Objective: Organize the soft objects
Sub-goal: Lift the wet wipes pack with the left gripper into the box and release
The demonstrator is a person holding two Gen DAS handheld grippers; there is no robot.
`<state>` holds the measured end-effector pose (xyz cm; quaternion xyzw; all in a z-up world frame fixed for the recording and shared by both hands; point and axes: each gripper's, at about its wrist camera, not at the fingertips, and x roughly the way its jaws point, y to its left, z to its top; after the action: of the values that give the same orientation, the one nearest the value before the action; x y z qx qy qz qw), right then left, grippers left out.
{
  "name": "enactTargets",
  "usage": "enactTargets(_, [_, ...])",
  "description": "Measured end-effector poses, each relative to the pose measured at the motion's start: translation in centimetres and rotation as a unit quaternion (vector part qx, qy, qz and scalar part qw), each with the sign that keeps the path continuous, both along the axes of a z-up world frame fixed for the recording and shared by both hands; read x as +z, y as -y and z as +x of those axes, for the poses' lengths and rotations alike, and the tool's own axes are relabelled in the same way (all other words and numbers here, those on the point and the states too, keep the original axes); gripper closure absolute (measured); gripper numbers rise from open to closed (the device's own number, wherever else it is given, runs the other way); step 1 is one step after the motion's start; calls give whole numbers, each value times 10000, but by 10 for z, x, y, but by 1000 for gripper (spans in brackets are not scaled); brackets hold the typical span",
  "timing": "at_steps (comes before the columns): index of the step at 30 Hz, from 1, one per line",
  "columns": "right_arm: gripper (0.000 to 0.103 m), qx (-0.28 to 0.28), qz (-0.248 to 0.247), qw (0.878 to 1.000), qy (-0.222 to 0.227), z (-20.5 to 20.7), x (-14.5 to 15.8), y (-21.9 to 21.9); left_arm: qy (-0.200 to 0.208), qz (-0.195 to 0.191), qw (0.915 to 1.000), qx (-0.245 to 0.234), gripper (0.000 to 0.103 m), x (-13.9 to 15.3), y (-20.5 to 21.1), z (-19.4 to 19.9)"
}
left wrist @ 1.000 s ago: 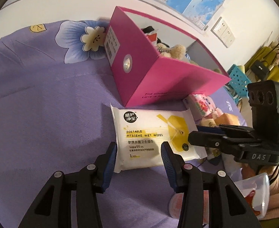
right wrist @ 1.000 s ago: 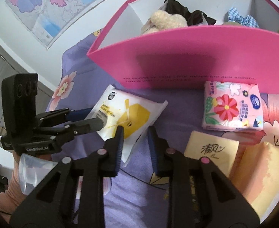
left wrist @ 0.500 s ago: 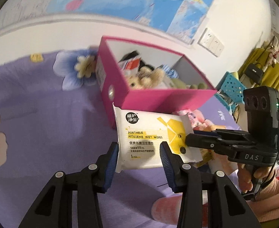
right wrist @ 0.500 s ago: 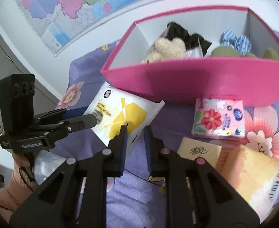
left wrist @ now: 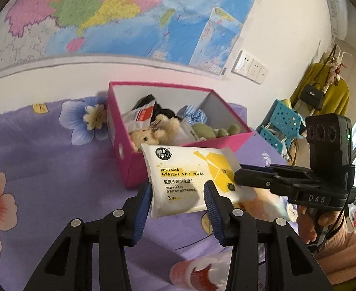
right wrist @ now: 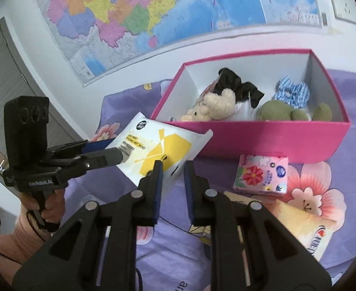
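Purple floral bedding under a wall map carries the pink box, the landmark for this scene. Inside the box lie a cream plush, a black cloth, a checked scrunchie and a green plush; these count as sorted. The wipes pack is lifted off the bedding, held level just in front of the box's near wall and overlapping its rim in both views. The left gripper has its jaws clenched on the pack's short end, the blue pads pressing either side. The right gripper has its jaws set on the pack's opposite edge with a narrow gap showing between the pads, so it appears to grasp only the thin seam. Outside the box, in front of its near wall, a floral tissue pack, a tan tissue pack and an orange tissue pack remain on the bedding. By this judgement the task is roughly half done: the wipes pack is in transit and three packs are left.
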<state>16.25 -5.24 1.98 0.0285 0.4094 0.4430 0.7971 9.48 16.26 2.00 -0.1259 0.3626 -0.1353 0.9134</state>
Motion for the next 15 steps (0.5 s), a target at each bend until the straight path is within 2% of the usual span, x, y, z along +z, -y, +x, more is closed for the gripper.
enactTargets(15, [83, -248, 205, 9990, 294, 13, 24, 32, 156, 302, 9993, -174, 59, 34, 39, 21])
